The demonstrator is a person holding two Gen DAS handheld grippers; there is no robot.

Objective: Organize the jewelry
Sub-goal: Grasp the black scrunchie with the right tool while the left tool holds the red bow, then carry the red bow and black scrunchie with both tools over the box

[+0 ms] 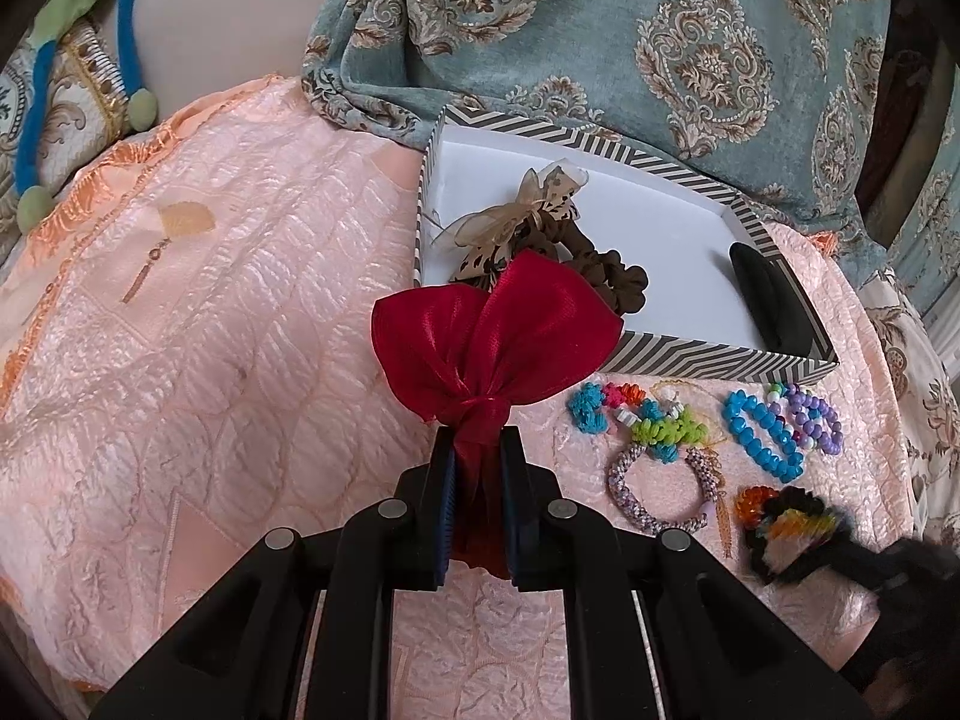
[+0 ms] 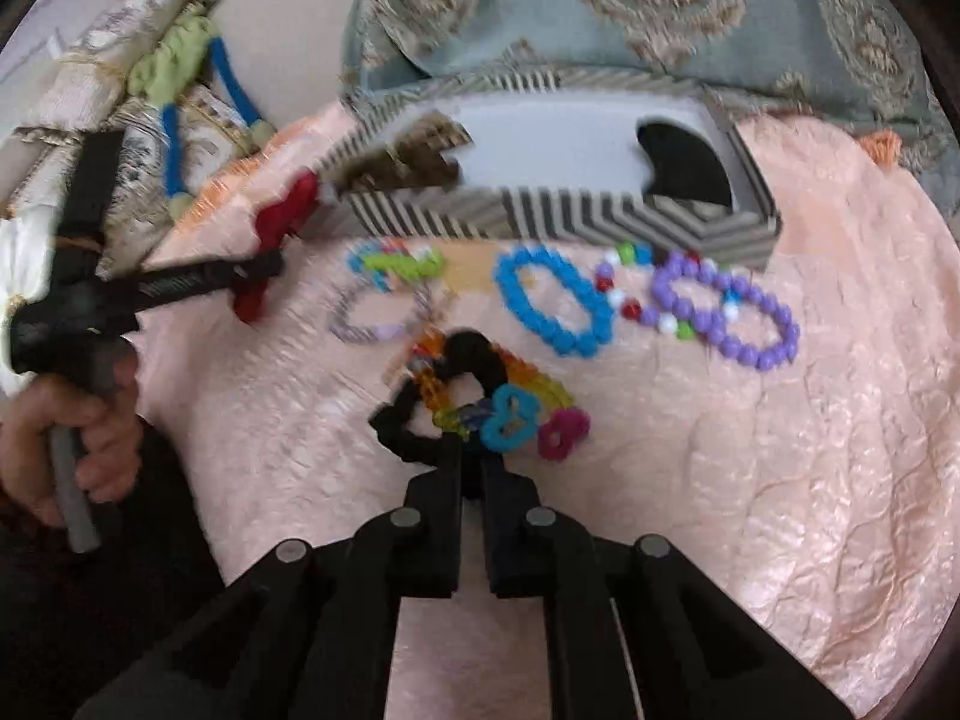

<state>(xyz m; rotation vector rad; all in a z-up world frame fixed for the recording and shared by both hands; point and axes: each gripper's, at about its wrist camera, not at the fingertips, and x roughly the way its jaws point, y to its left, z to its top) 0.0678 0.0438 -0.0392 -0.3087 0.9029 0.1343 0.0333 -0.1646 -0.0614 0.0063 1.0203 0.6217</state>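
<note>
My left gripper is shut on the knot of a red satin bow, held just in front of the striped box. In the box lie a brown scrunchie with a sheer ribbon and a black item. In the right wrist view my right gripper is shut on a black hair tie with colourful beads and charms, low over the peach bedspread. A blue bead bracelet and a purple bead bracelet lie beyond it. The left gripper with the red bow shows at the left.
A green and blue knotted bracelet and a lilac beaded bangle lie beside the box. The peach bedspread stretches bare to the left. Teal patterned cushions rise behind the box. A person's hand grips the left handle.
</note>
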